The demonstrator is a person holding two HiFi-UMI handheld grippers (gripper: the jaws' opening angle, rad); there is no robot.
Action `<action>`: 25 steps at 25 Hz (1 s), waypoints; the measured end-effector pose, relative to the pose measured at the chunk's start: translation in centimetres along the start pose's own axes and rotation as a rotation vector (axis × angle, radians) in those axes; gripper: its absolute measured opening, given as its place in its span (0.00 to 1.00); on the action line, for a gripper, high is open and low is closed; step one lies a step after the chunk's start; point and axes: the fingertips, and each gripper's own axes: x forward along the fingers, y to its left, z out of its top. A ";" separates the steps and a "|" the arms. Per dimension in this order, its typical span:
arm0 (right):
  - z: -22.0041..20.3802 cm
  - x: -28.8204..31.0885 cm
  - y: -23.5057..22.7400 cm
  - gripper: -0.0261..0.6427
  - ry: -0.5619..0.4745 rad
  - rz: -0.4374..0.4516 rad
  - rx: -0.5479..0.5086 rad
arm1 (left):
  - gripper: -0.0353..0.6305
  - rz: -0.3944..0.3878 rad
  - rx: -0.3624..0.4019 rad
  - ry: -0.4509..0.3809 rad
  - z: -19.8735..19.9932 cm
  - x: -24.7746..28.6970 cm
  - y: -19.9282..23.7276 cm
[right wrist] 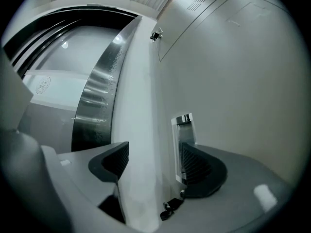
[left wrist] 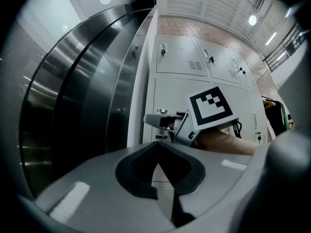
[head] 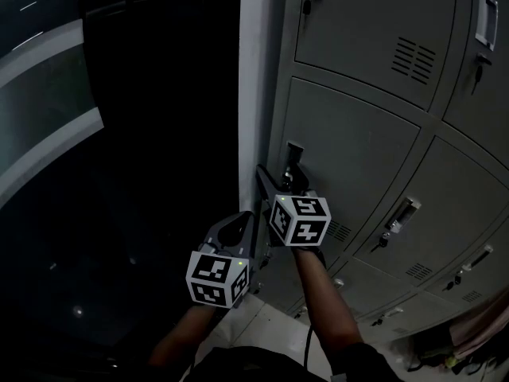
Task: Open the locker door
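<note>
Nearest, the left claw (left wrist: 158, 149) sits low and left of the right one, its pads pressed together on nothing. Right claw (right wrist: 154, 161) is spread wide at the locker door (head: 358, 157), which is in the leftmost column of the grey lockers (head: 374, 38). Between its pads stands the door's handle (right wrist: 183, 144), a narrow plate with its long axis vertical along the door's left edge, just beside one pad.

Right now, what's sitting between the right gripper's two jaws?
In the right gripper view, the locker door's chrome handle and the locker's pale edge strip stand between the right gripper's open jaws, the handle beside the right-hand pad.
</note>
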 end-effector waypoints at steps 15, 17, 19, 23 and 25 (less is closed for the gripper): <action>-0.1 0.1 0.9 0.48 0.011 0.021 -0.033 | 0.06 0.018 -0.013 -0.006 0.0 0.0 0.6; -0.1 -0.4 1.3 0.43 0.008 0.024 -0.038 | 0.06 0.014 -0.014 -0.013 0.2 -0.1 0.5; 0.0 -1.0 1.9 0.40 0.008 0.032 -0.054 | 0.06 0.009 -0.017 -0.017 0.3 -0.4 0.4; -0.1 -2.8 3.3 0.36 0.016 0.032 -0.097 | 0.06 -0.005 -0.021 -0.017 0.1 -1.7 -0.2; -0.1 -3.8 4.0 0.33 0.013 0.020 -0.102 | 0.06 -0.013 -0.025 -0.014 0.1 -2.5 -0.4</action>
